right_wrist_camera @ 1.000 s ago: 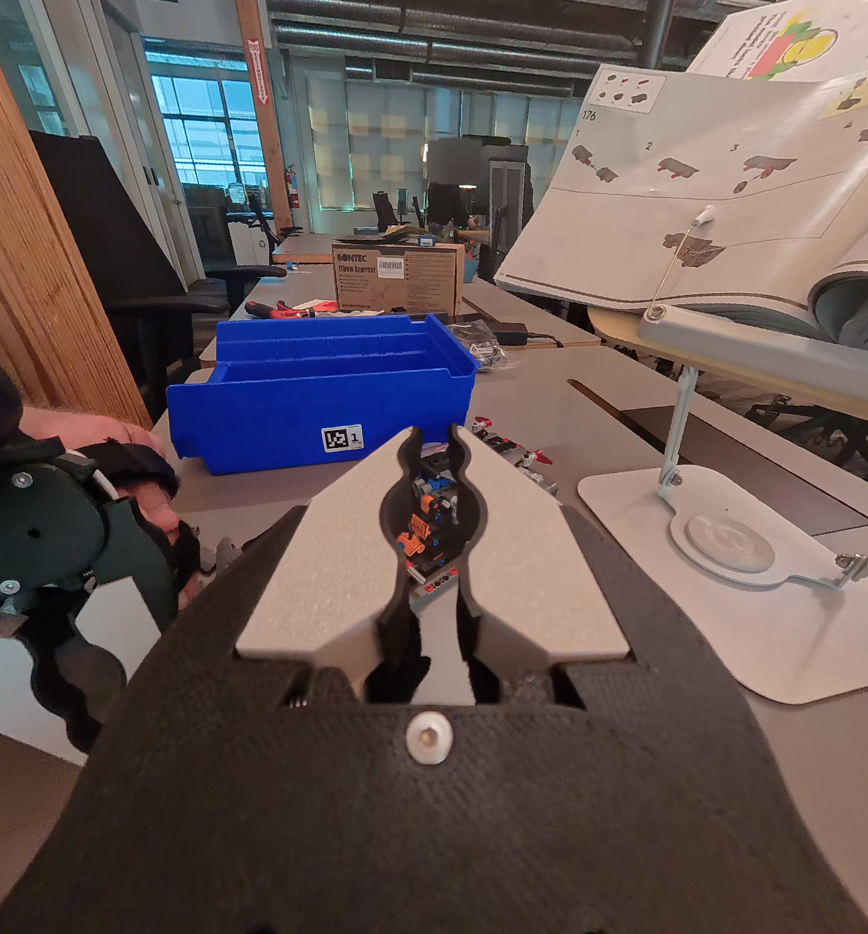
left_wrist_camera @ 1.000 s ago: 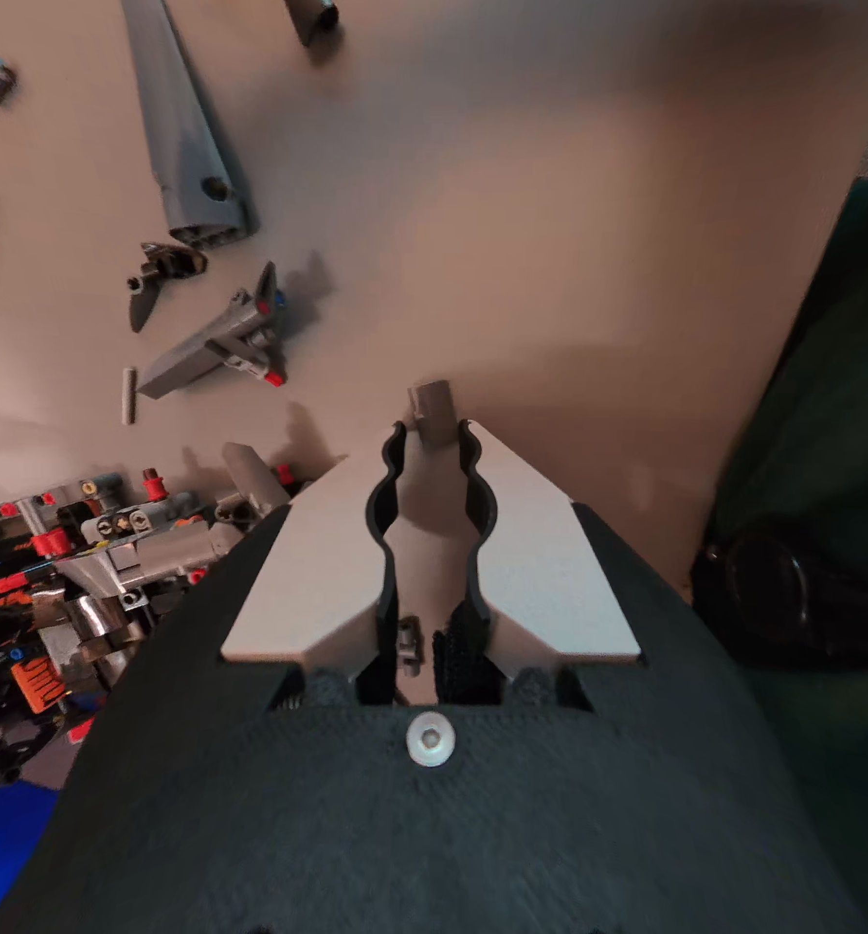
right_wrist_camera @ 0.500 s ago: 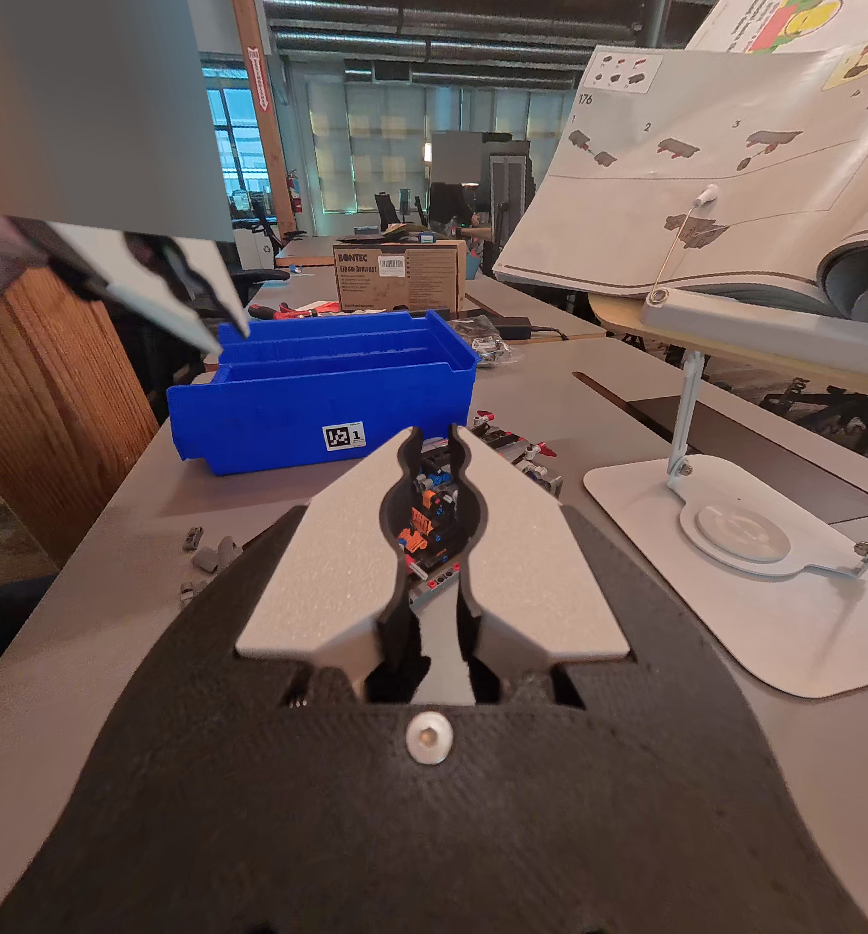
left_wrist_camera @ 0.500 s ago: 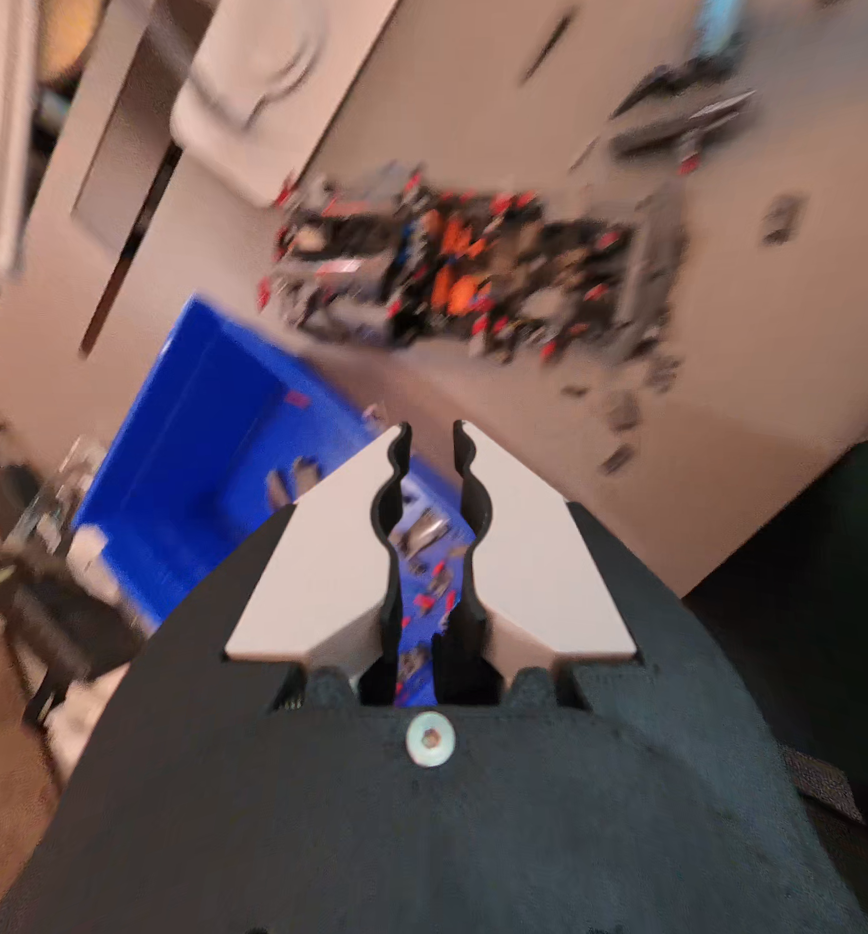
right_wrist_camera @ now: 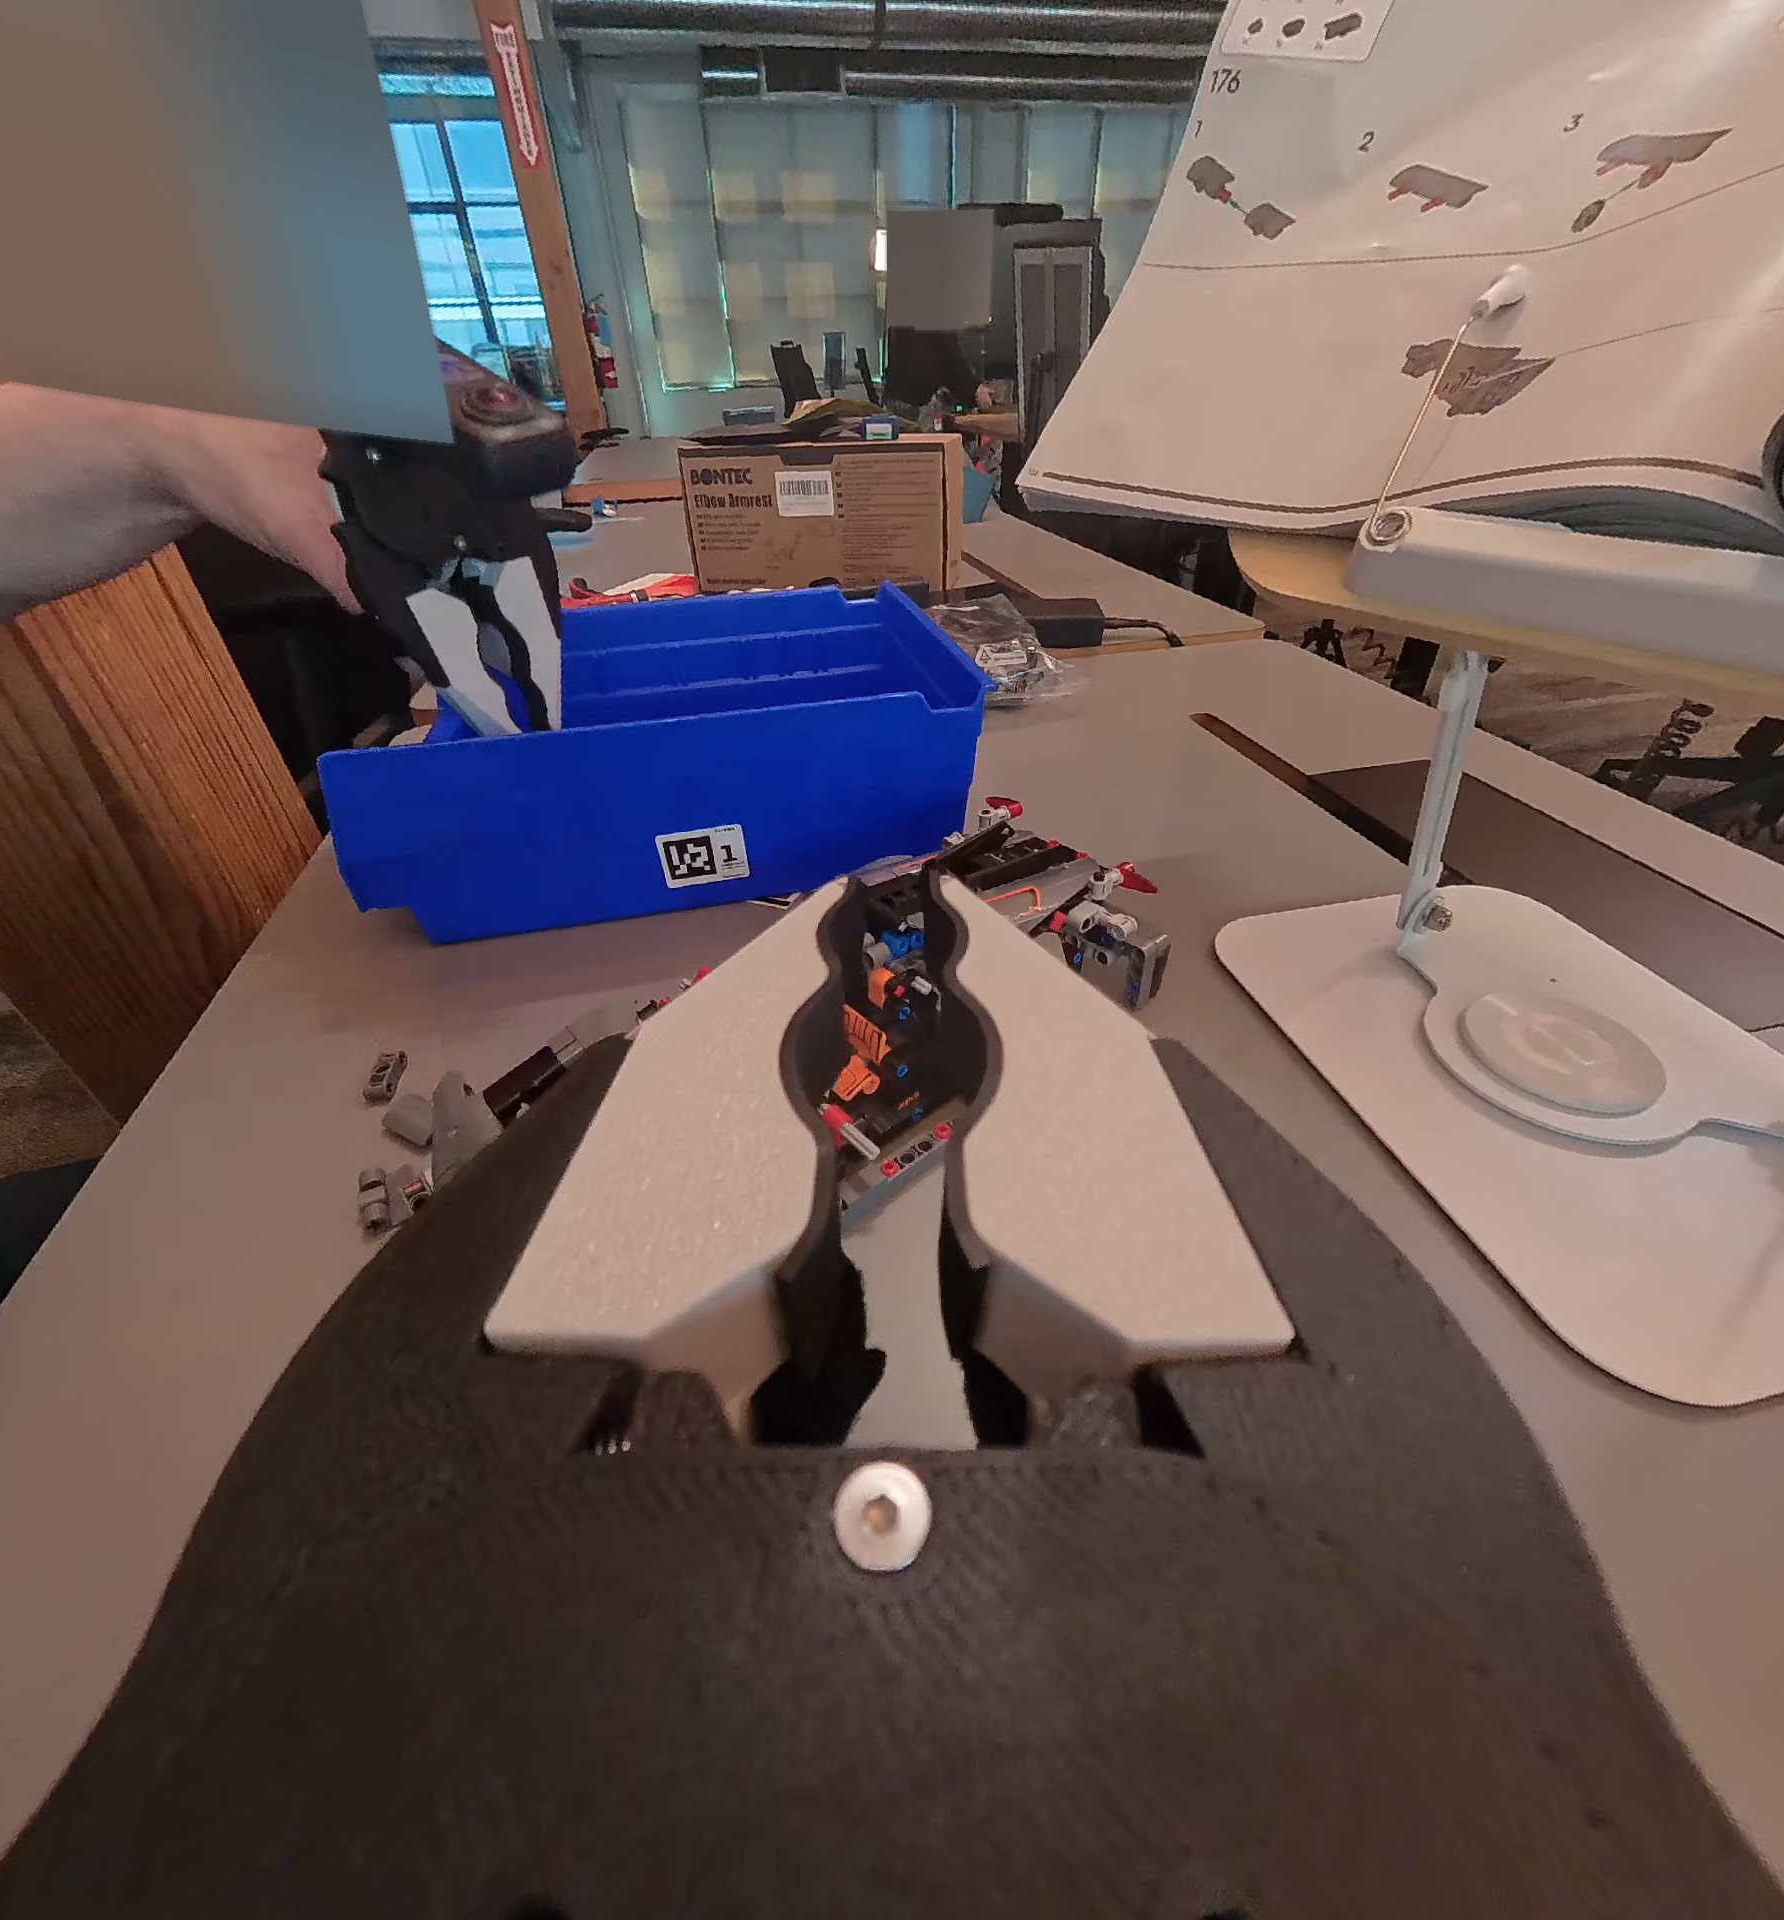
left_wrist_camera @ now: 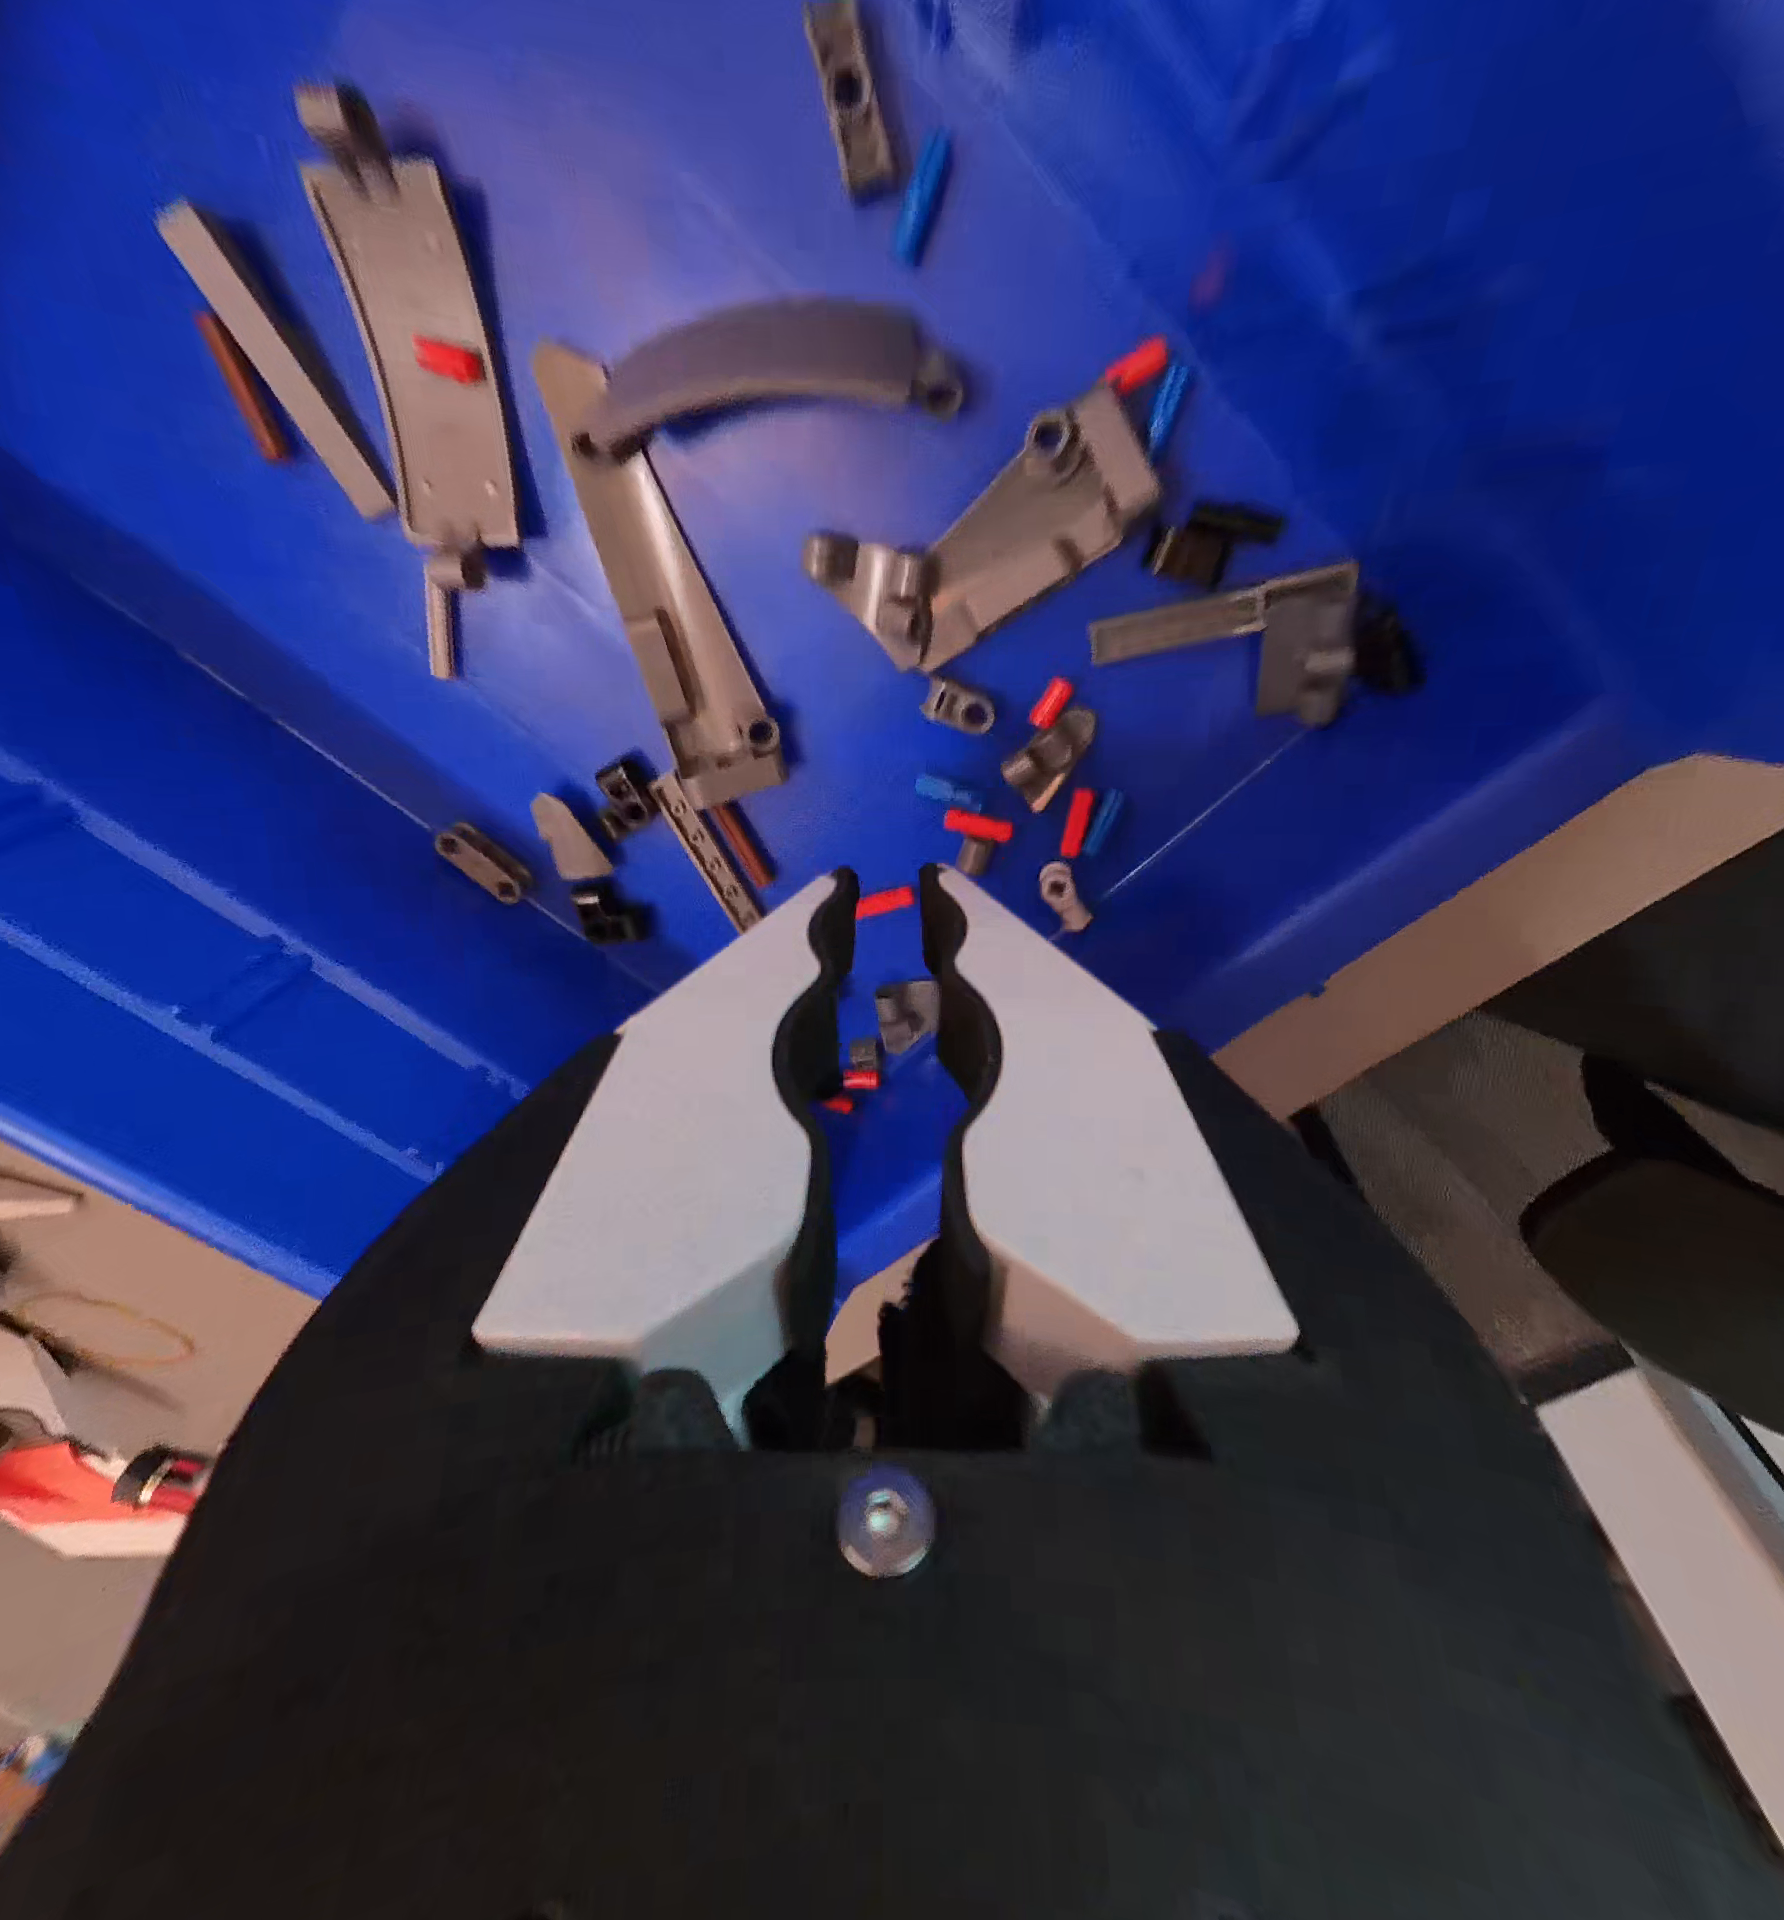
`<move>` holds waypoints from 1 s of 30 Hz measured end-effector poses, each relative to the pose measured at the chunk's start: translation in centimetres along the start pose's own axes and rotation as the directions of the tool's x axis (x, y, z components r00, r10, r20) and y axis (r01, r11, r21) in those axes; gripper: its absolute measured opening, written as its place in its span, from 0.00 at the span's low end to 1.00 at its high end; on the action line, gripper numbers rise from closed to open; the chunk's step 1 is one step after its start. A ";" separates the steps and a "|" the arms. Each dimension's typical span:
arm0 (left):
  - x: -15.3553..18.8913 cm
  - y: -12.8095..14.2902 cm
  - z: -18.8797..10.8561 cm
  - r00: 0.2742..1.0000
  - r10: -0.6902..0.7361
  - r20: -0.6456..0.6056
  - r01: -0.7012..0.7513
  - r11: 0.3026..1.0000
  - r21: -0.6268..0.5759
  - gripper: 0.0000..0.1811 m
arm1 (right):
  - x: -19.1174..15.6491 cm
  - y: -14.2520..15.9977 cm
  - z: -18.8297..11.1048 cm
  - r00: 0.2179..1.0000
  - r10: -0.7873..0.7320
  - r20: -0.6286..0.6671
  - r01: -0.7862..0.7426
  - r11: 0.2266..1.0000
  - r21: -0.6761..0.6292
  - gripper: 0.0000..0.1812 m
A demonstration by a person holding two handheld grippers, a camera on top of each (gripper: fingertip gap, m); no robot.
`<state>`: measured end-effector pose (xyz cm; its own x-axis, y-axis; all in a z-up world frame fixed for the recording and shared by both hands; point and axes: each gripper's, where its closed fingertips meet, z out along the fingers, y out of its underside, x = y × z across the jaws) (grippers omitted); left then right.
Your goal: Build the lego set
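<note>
A half-built model [right_wrist_camera: 893, 1023] is framed between the empty, slightly parted right claw [right_wrist_camera: 888, 896]; the left claw [right_wrist_camera: 501, 717] is dipped into a blue bin [right_wrist_camera: 659, 810].

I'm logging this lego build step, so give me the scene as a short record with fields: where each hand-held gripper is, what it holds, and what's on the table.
left hand-held gripper: above the blue bin, tips pointing down into it, jaws slightly apart, holding nothing
bin contents: loose grey panels and beams, such as a curved grey panel, plus small red and blue pins
right hand-held gripper: low over the table, pointing at the partly built model, jaws slightly apart, empty
loose grey pieces: on the table, left of the right gripper
instruction book: open on a white stand, right side
</note>
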<state>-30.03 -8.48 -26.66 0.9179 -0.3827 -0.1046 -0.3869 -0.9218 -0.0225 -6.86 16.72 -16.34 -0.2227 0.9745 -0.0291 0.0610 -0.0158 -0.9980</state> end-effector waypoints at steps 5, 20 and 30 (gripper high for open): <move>-0.2 1.9 1.7 1.000 -0.008 0.003 0.008 0.995 -0.101 0.11 | 0.0 0.1 0.1 1.000 0.002 0.002 -0.002 1.000 -0.002 0.05; -0.2 2.9 3.9 0.999 0.034 -0.012 -0.035 0.991 -0.127 0.08 | 0.1 0.1 -0.1 1.000 0.005 -0.001 -0.005 1.000 0.002 0.05; 0.0 2.8 4.0 0.999 0.043 -0.018 -0.044 0.994 -0.101 0.01 | 0.0 0.0 0.0 1.000 0.003 0.001 -0.003 1.000 0.003 0.05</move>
<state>-31.50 -10.75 -30.70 0.9021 -0.4226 -0.0876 -0.4162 -0.9055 0.0824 -6.82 16.74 -16.31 -0.2240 0.9741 -0.0319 0.0588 -0.0191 -0.9981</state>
